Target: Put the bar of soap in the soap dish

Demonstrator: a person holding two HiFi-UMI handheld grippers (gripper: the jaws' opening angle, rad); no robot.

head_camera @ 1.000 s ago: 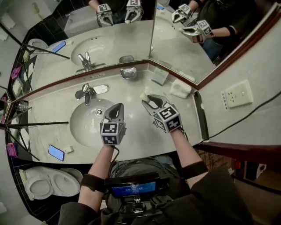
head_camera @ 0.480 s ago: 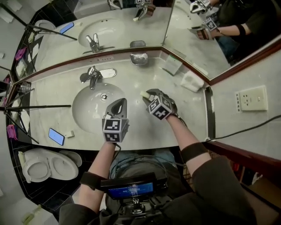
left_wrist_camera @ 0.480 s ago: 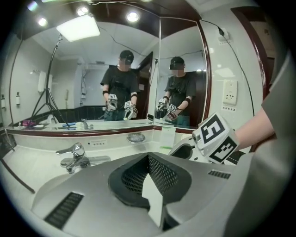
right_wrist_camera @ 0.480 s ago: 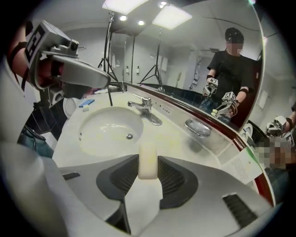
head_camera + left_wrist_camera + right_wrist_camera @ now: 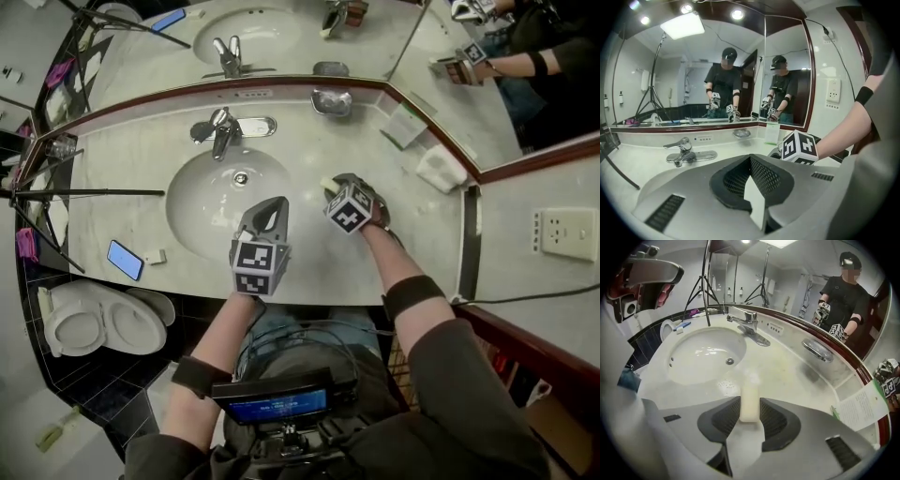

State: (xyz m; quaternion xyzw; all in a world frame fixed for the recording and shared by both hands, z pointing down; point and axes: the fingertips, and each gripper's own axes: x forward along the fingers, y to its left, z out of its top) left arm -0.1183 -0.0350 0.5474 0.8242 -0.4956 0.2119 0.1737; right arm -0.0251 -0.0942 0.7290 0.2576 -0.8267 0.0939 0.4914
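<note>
The right gripper (image 5: 750, 405) stands part-open, its pads pressed on the two long sides of the bar of soap (image 5: 749, 392), whose long axis runs straight out past the tips. The soap dish (image 5: 818, 348) lies ahead and to the right, well apart, by the mirror. The left gripper (image 5: 751, 159), closed and empty, is farther from the soap dish, so the carry looks to be the right's.

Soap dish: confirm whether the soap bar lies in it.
No, the right tool grips the soap bar, apart from the soap dish.
</note>
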